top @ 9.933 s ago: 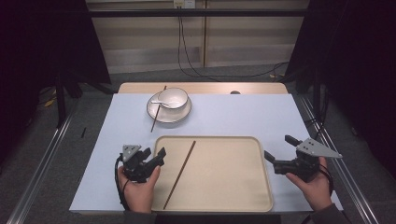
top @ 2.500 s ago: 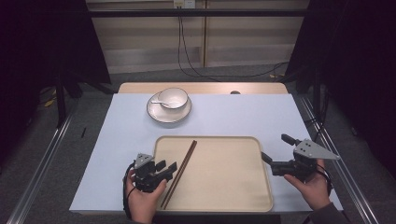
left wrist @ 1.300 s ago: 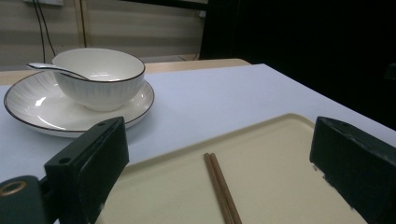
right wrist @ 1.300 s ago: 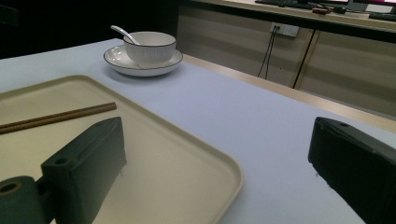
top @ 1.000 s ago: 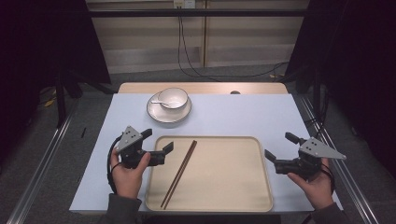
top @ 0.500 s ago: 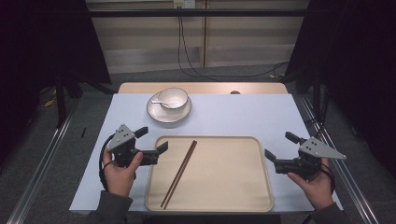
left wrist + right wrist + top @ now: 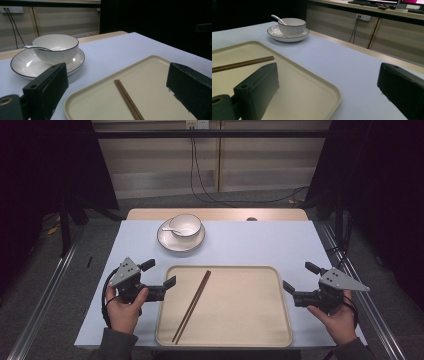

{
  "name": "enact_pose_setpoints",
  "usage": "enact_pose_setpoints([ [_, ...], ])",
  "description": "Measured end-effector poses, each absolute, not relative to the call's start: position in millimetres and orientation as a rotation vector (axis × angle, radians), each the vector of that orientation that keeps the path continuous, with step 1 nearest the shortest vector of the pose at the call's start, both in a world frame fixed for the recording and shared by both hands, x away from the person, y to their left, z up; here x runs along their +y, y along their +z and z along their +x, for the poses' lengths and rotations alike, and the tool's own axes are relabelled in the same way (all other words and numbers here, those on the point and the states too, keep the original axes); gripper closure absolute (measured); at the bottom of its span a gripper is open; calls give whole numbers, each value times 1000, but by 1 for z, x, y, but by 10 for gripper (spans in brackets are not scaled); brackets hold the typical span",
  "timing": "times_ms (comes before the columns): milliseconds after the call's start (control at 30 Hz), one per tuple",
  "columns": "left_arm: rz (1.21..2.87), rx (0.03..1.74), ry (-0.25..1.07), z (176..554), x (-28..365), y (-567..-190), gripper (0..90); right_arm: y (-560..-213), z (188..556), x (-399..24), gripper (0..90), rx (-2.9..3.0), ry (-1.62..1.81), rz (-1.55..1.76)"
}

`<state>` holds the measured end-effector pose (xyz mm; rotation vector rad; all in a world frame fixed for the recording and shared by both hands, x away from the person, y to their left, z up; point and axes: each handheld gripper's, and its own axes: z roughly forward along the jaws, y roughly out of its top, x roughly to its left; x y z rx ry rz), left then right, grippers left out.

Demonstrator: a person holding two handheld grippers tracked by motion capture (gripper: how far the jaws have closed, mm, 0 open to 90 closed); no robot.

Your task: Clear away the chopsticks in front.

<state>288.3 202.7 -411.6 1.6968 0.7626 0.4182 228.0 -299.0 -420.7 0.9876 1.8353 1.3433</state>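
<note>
Table (image 7: pixel 260 242): covered in a pale blue sheet, wooden edge along the far side.
Tray (image 7: pixel 240 320): beige, at the near middle, between the two grippers.
Plate (image 7: pixel 167 245): white with a dark rim, beyond the tray's far-left corner.
Bowl (image 7: pixel 187 225): white, on the plate, spoon (image 7: pixel 170 230) resting inside.
Chopsticks (image 7: pixel 192 306): brown pair lying side by side on the tray's left half, running diagonally.
Writing: none legible on any item.
Left gripper (image 7: pixel 159 279): held low at the tray's left edge, jaws spread apart and empty, pointing right.
Right gripper (image 7: pixel 299 282): held beside the tray's right edge, jaws spread apart and empty, pointing left.
</note>
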Motion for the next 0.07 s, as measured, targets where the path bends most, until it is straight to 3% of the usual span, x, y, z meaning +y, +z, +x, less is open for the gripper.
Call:
enact_pose_setpoints([
  [67, 1696, 773, 414, 288, 203, -413, 38, -421, 228, -298, 32, 1837, 1347, 989],
])
